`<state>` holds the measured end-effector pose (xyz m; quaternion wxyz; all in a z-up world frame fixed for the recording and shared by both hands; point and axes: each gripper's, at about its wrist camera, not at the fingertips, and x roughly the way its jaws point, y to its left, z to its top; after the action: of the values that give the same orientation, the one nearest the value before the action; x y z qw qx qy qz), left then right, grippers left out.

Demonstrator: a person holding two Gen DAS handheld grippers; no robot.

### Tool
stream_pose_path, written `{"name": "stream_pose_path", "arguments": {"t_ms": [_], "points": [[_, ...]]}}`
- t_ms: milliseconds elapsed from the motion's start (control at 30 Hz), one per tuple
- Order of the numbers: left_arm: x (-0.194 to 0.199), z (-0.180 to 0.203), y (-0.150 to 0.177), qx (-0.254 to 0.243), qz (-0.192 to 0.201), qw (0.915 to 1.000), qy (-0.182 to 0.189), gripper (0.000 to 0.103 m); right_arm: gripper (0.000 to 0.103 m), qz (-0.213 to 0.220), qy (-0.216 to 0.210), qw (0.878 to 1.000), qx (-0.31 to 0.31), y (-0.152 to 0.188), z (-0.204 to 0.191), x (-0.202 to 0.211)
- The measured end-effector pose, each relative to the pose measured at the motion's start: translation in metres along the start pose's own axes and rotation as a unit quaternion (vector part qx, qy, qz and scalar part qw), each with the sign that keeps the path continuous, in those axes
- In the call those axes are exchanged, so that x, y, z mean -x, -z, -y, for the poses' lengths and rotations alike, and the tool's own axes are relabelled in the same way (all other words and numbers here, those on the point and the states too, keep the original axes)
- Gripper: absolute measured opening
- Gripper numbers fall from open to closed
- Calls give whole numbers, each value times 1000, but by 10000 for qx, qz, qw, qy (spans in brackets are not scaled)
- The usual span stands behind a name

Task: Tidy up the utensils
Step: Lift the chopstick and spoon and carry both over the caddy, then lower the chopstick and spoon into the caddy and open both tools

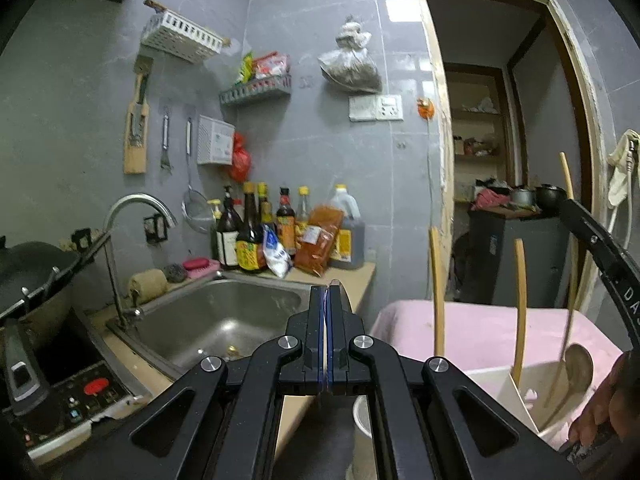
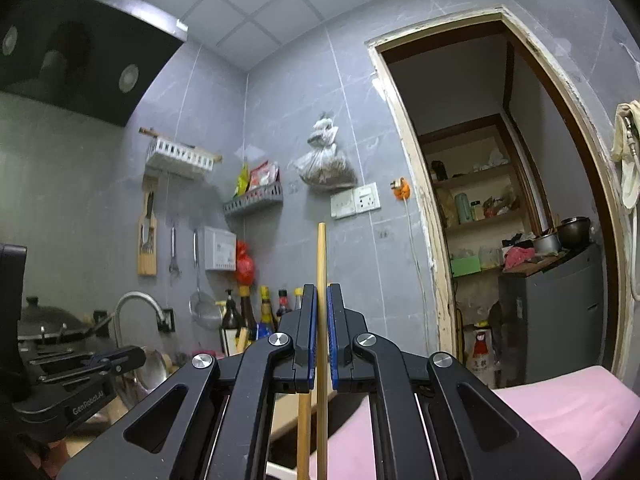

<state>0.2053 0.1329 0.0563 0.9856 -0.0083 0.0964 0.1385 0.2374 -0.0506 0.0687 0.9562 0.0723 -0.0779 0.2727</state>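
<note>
My right gripper [image 2: 321, 300] pointed up toward the wall, its fingers clamped on one upright chopstick [image 2: 321, 264]; a second chopstick [image 2: 304, 432] stood just beside it below the fingers. My left gripper [image 1: 329, 300] sat level over the counter edge by the sink [image 1: 224, 320], fingers pressed together with nothing between them that I could see. To its right, a white holder [image 1: 520, 400] on a pink cloth [image 1: 480, 328] held more chopsticks [image 1: 519, 304] and a ladle [image 1: 576, 364].
</note>
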Motion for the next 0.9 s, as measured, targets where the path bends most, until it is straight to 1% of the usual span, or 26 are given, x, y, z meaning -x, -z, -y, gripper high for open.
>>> {"name": "stream_pose_path", "arguments": {"t_ms": [100, 200, 233, 300, 400, 500, 533, 567, 600, 667, 733, 800, 833, 867, 900], "points": [[-4, -3, 2, 173, -262, 9988, 383, 0, 4, -141, -31, 9999, 75, 3, 0, 1], [-7, -8, 2, 410, -493, 9952, 737, 0, 4, -305, -64, 9995, 86, 6, 1, 1], [-8, -9, 1, 493, -588, 9928, 922, 1, 4, -350, -69, 9993, 89, 7, 2, 2], [-7, -12, -1, 636, -664, 9888, 1176, 2, 4, -480, -103, 9988, 94, 9, 3, 2], [-4, -15, -7, 783, -748, 9834, 1457, 3, 5, -587, -130, 9981, 126, 9, 4, 5], [0, -16, -13, 912, -794, 9784, 1675, 5, 10, -650, -149, 9976, 158, 7, 3, 8], [2, -15, -15, 916, -778, 9782, 1696, 8, 17, -651, -154, 9976, 164, 5, 3, 10], [4, -14, -17, 902, -754, 9781, 1716, 14, 25, -650, -147, 9976, 172, 3, 3, 12], [8, -12, -19, 878, -714, 9783, 1733, 23, 25, -637, -148, 9977, 171, 0, 3, 14], [14, -9, -22, 869, -606, 9787, 1758, 35, 26, -613, -113, 9979, 179, -6, 5, 19], [21, -5, -26, 845, -465, 9789, 1803, 37, 26, -621, -37, 9978, 210, -12, 7, 24], [29, 2, -30, 761, -384, 9792, 1841, 38, 35, -633, 47, 9977, 241, -20, 11, 33], [32, 6, -32, 725, -341, 9793, 1858, 40, 44, -627, 77, 9977, 250, -23, 13, 36], [35, 9, -33, 692, -293, 9793, 1879, 45, 51, -611, 95, 9978, 249, -26, 16, 41], [40, 14, -34, 658, -225, 9790, 1916, 52, 52, -591, 154, 9978, 268, -31, 20, 48]]}}
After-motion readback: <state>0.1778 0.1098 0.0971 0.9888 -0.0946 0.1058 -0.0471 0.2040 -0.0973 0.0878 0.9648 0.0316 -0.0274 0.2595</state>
